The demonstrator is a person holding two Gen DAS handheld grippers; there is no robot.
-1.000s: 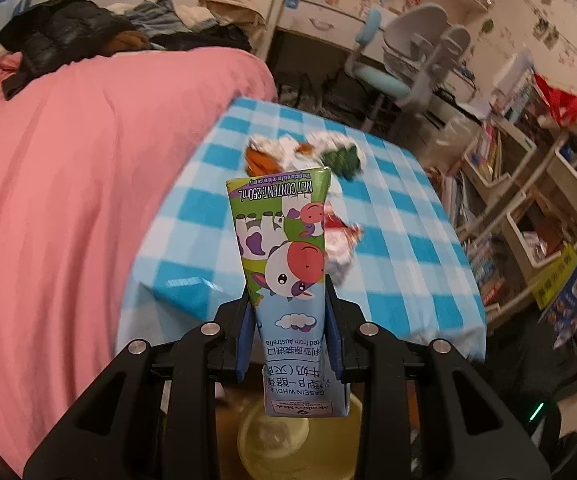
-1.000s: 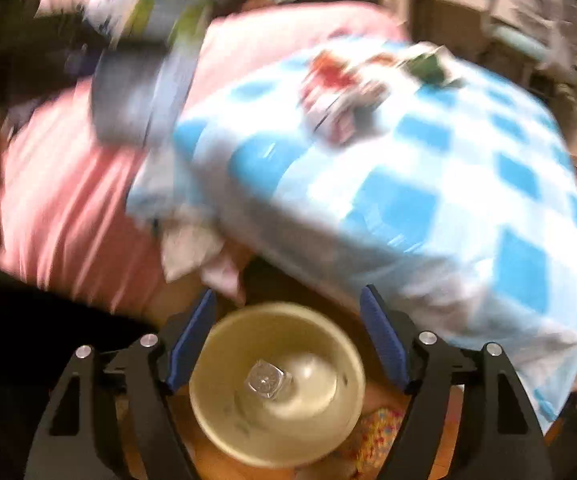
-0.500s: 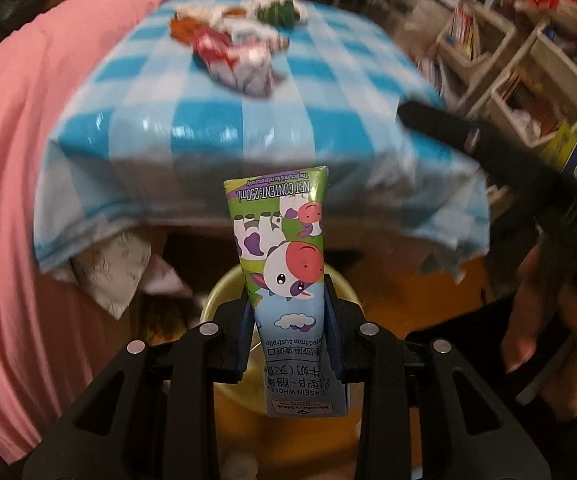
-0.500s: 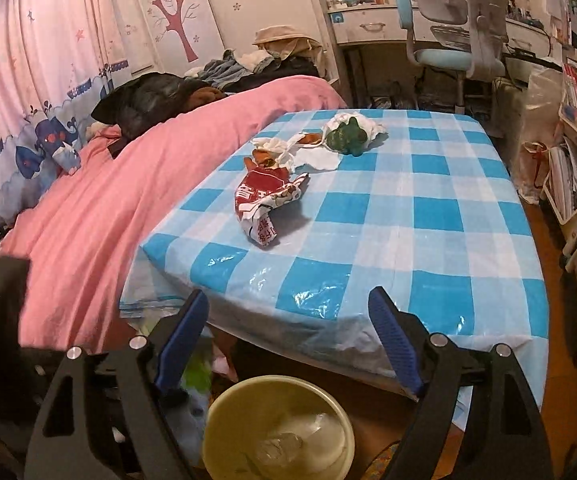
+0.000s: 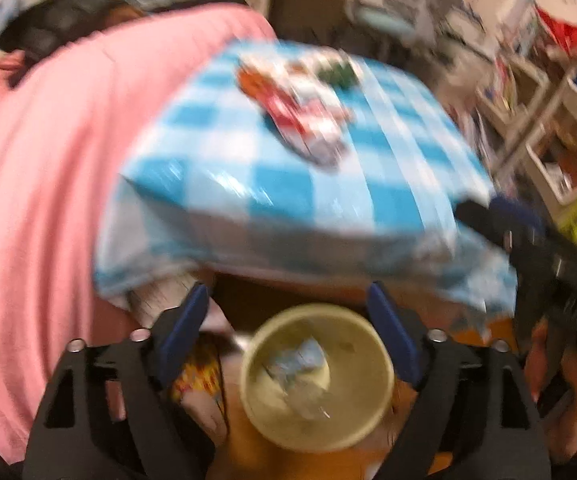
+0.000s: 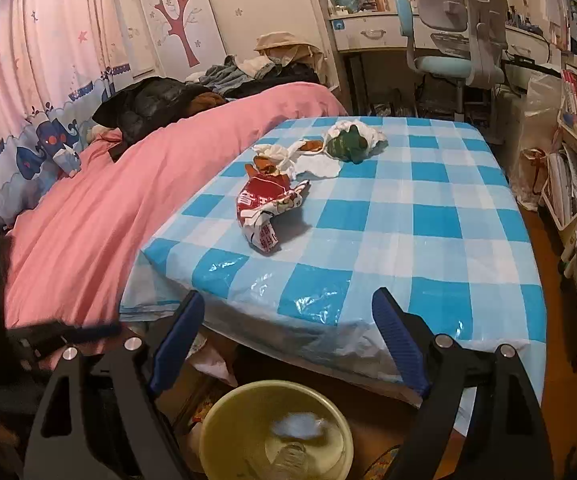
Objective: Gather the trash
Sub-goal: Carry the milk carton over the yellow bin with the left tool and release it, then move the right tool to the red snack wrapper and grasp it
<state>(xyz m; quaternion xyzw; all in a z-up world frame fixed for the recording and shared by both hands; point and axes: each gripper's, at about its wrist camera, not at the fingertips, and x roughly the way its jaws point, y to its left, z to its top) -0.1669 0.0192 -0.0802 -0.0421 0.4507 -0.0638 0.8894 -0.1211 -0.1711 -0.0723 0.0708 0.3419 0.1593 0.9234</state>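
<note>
Left hand-held gripper has just opened, empty, above bin.

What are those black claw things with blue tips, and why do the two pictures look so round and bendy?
They are grabbers that a person holds, one in each hand. Each carries a wide, round-looking camera, so each picture looks out between its own blue fingers. The left gripper has just been opening and holds nothing; a blue-and-white carton lies in the yellow bin below it. The right gripper is open and empty too. On the checked table lie a red wrapper, white tissues and a green wrapper.
</note>
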